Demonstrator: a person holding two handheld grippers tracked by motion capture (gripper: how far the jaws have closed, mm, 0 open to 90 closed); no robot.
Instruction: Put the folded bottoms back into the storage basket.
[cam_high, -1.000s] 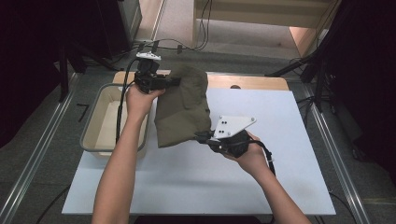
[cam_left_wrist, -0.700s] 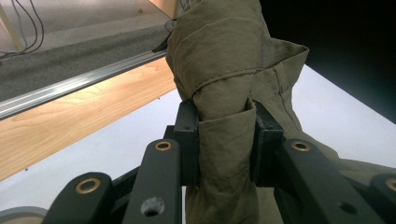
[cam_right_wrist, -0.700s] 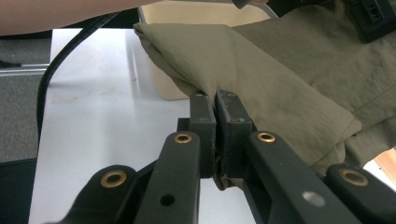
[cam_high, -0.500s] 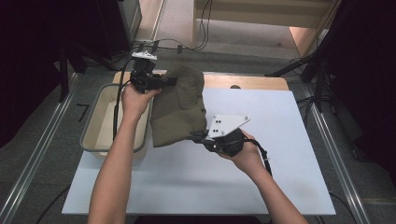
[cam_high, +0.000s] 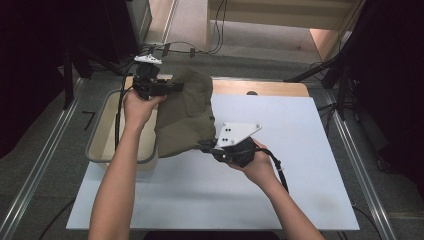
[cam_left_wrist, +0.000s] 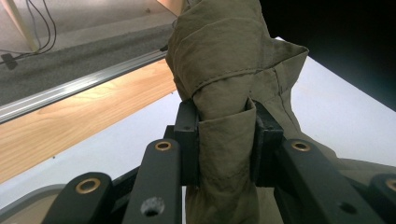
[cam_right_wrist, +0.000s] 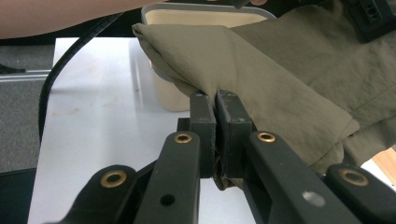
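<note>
An olive green cloth (cam_high: 185, 117) hangs folded between the two grippers, above the left part of the white table. My left gripper (cam_high: 172, 89) holds its far upper corner, jaws shut on a bunched fold of cloth (cam_left_wrist: 224, 140). My right gripper (cam_high: 204, 146) holds the near lower edge, its jaws pinched tight on a thin hem of the cloth (cam_right_wrist: 261, 88). The cloth's lower left part drapes over the rim of a beige tub (cam_high: 102, 130).
The white table top (cam_high: 280, 200) extends to the right and toward the person. A wooden strip (cam_high: 270, 89) runs along its far edge. The beige tub (cam_right_wrist: 201, 18) sits at the table's left side. Cables (cam_high: 200, 50) lie on the grey floor beyond.
Both grippers and the cloth have shifted slightly to the left, toward the tub. The grips are unchanged.
</note>
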